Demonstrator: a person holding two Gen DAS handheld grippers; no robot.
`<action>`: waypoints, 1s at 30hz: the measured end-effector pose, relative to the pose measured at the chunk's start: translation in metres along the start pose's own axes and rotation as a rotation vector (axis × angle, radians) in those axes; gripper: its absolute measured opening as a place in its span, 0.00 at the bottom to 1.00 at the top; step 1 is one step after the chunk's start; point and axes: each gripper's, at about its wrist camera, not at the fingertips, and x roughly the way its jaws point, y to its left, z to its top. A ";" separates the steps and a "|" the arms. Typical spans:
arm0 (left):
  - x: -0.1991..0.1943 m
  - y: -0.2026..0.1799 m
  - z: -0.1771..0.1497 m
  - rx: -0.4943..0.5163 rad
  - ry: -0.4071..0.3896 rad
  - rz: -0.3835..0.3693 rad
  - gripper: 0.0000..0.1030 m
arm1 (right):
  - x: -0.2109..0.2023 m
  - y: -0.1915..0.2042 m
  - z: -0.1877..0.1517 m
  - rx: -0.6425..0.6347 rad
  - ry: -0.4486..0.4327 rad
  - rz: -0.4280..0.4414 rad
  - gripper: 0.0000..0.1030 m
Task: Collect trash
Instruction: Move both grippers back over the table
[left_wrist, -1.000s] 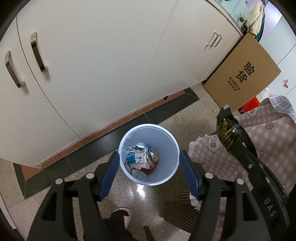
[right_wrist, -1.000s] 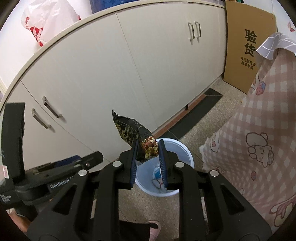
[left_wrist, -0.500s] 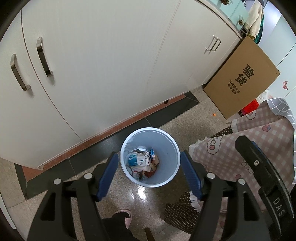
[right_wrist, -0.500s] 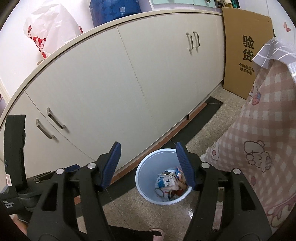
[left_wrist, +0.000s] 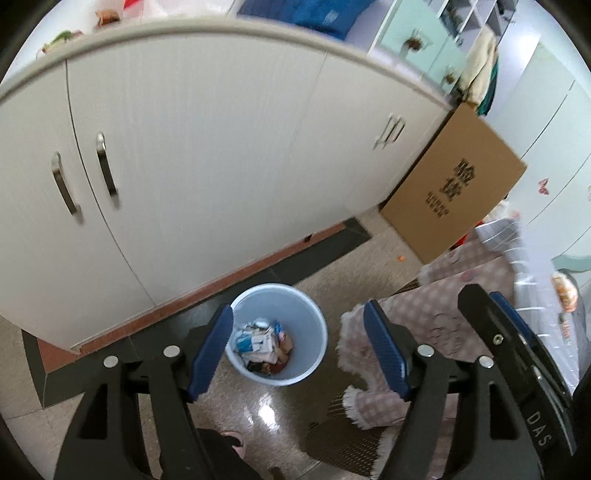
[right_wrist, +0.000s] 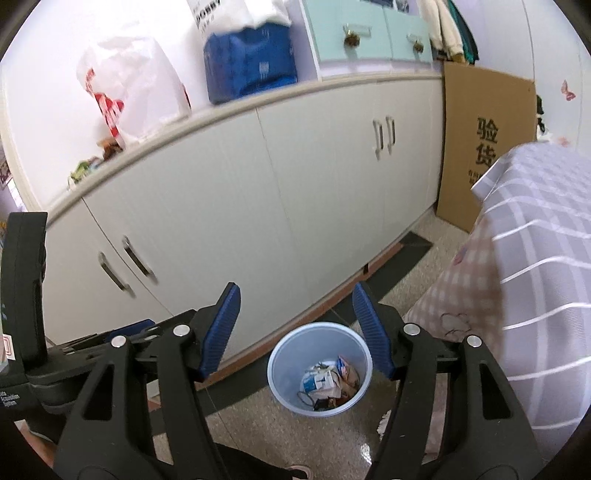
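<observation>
At lower centre of both views, the pale blue wastebasket (right_wrist: 320, 369) stood on the floor, wrappers and cartons (right_wrist: 327, 382) inside. Left tool (left_wrist: 297, 347) and right tool (right_wrist: 295, 328) gaped apart, empty, jaws having just been opening. More trash possibly remained.

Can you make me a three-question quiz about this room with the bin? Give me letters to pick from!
1. Where is the bin?
A. on the cupboard top
B. on the floor by the cupboard
C. on the bed

2. What colour is the bin?
A. light blue
B. red
C. black

3. What are the right tongs doing?
A. squeezing a wrapper
B. shut tight, empty
C. open, holding nothing

Answers:
1 B, it stands on the floor before the white cupboard.
2 A, its wall is pale blue.
3 C, the jaws have just been opening and nothing is between them.
</observation>
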 end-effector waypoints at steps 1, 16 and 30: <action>-0.011 -0.004 0.001 -0.001 -0.023 -0.008 0.71 | -0.007 -0.001 0.002 0.000 -0.012 0.002 0.62; -0.076 -0.163 -0.017 0.242 -0.061 -0.211 0.74 | -0.151 -0.100 0.021 0.108 -0.169 -0.137 0.67; -0.032 -0.367 -0.070 0.432 0.162 -0.350 0.75 | -0.248 -0.294 -0.013 0.339 -0.135 -0.445 0.70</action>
